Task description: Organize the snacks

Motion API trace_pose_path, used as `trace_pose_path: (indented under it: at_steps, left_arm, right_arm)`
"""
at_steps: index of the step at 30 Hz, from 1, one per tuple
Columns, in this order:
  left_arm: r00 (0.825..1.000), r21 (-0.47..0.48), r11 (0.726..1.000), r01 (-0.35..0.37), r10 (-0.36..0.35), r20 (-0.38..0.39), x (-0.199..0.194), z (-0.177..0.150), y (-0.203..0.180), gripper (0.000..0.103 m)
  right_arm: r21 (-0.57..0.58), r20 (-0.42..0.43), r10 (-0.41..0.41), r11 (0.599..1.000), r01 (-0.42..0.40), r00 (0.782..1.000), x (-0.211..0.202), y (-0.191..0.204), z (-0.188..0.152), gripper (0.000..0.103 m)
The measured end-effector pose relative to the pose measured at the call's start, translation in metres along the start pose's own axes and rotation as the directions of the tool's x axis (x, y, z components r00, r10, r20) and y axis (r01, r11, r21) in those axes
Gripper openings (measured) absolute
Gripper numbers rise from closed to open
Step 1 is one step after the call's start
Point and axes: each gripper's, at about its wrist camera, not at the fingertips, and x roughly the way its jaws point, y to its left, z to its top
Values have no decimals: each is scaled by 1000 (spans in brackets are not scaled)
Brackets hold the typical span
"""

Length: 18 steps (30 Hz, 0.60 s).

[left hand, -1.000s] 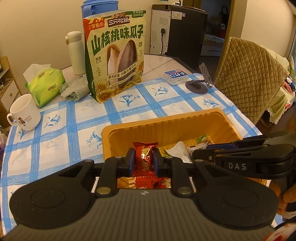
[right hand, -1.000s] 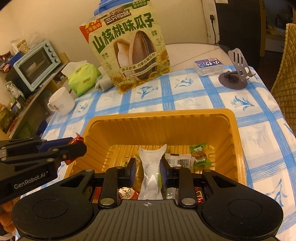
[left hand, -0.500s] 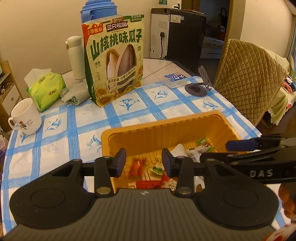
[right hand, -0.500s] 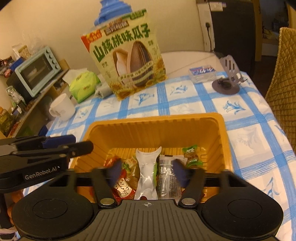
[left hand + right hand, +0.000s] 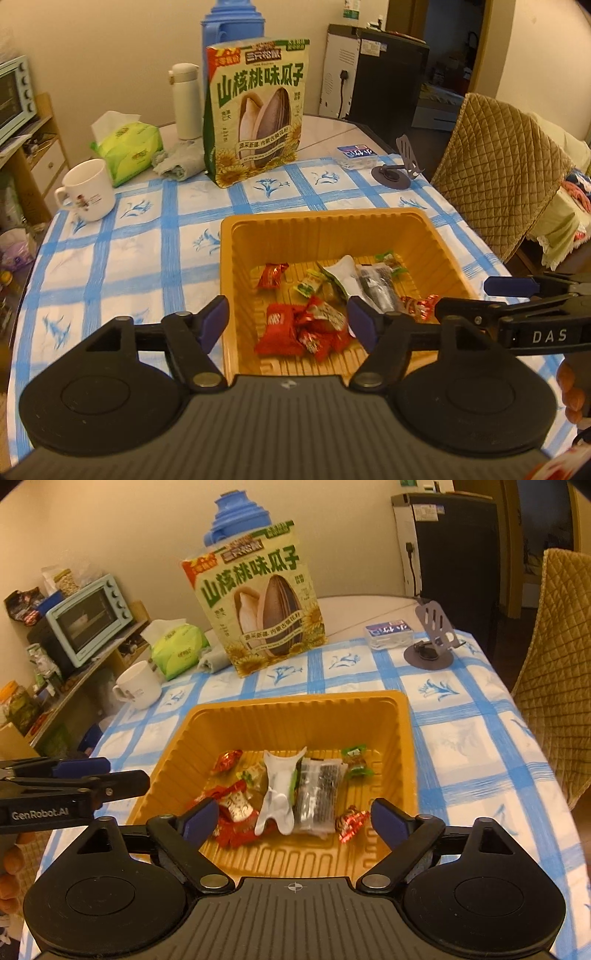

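Several small snacks [image 5: 317,306] already lie in the orange tray [image 5: 448,254]; we hold both tools, left [image 5: 288,325] and right [image 5: 291,818], wide and empty; the sunflower-seed bag [image 5: 258,605] beyond the tray seems left.

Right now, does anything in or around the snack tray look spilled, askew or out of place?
Nothing stands out. The snacks lie loose inside the orange tray, none on the tablecloth. The sunflower seed bag stands upright behind it. Both hand-held grippers are open and empty.
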Motion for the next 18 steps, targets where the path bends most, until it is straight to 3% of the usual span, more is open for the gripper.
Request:
trace_pose_path:
  at_steps: [8,18]
  left_arm:
    - [999,-44,998,-42,43,18,-64,-33,-36,73]
    - [994,-137,985,-107,109,5,-133,-99,-90,74]
  right_arm:
    - [-47,22,43,998,-41,999,-59,1,-26,94]
    - [-106,-20,104,989,-106,994,-122,-6,-73,94]
